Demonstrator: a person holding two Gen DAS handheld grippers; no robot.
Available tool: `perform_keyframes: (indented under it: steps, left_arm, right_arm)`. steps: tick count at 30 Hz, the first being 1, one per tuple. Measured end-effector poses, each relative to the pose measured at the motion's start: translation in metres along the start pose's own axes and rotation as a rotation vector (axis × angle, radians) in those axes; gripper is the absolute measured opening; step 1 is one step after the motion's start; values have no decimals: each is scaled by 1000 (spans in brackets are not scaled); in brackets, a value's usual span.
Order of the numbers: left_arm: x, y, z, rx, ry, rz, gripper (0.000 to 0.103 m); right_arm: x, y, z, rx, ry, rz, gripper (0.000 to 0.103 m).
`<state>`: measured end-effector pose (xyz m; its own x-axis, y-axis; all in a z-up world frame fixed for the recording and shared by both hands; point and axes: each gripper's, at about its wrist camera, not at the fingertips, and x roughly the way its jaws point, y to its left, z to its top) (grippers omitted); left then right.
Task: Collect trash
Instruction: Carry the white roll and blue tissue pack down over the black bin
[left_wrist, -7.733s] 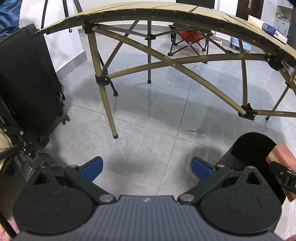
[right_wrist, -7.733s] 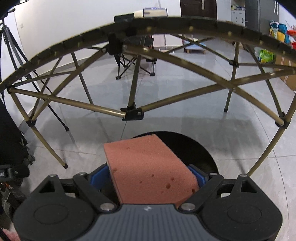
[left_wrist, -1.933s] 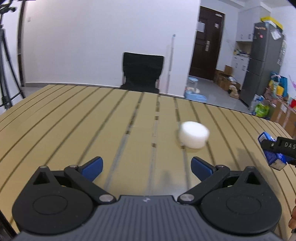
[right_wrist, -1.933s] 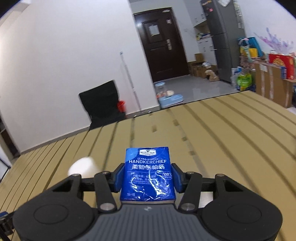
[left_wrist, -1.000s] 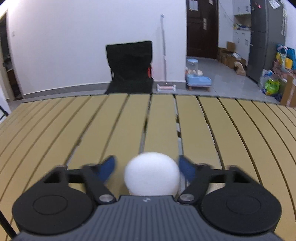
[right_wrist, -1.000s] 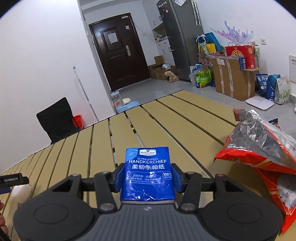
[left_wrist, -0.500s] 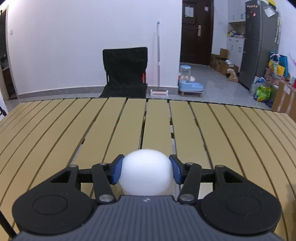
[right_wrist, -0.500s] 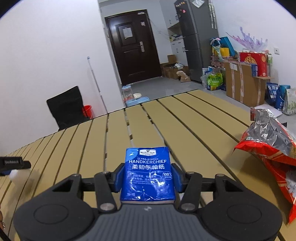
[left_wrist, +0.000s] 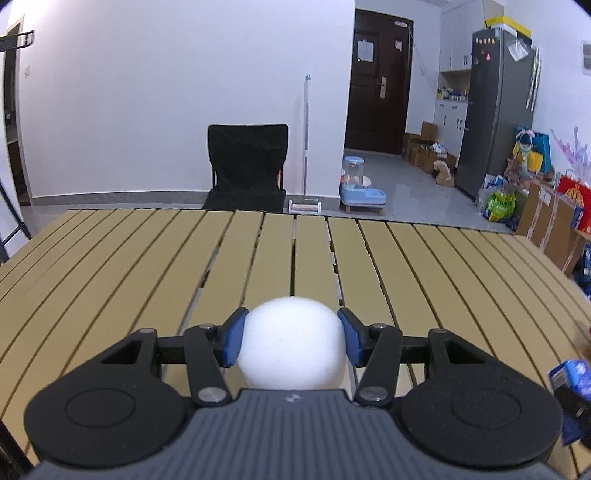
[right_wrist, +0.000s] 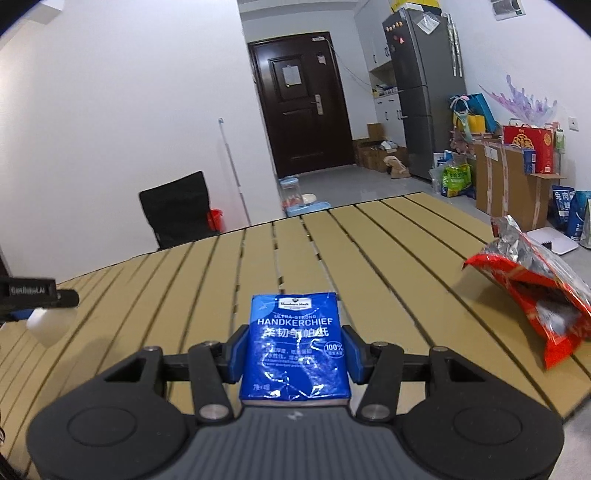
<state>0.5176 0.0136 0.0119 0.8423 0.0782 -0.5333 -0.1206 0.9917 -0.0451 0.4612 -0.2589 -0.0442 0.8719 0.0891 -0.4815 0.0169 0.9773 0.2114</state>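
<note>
My left gripper (left_wrist: 291, 334) is shut on a round white foam piece (left_wrist: 291, 343), its blue pads pressing both sides, above the slatted tan table (left_wrist: 147, 266). In the right wrist view my right gripper (right_wrist: 294, 349) is shut on a blue handkerchief tissue pack (right_wrist: 295, 350), held flat between the pads. The left gripper and its white foam piece (right_wrist: 46, 325) show at the far left of the right wrist view. The blue pack (left_wrist: 570, 371) and the right gripper peek in at the right edge of the left wrist view.
An opened red and silver snack bag (right_wrist: 532, 280) lies on the table's right side. Beyond the far edge stand a black folding chair (left_wrist: 245, 166), a mop handle (left_wrist: 306, 140), a pet water feeder (left_wrist: 360, 188), a fridge (right_wrist: 424, 92), boxes and bags.
Both grippers rose and drew back over the table with their loads; more of the tabletop and room shows. The snack bag sits farther off to the right.
</note>
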Motion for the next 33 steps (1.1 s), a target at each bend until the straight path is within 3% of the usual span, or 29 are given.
perform_keyframes:
  steps: [13, 33]
  left_arm:
    - [-111, 33, -37, -35, -38, -39, 53]
    - [-209, 56, -135, -32, 10, -55, 53]
  right_arm:
    - [-95, 8, -65, -13, -22, 37, 51]
    - [-181, 37, -155, -94, 103, 104, 51]
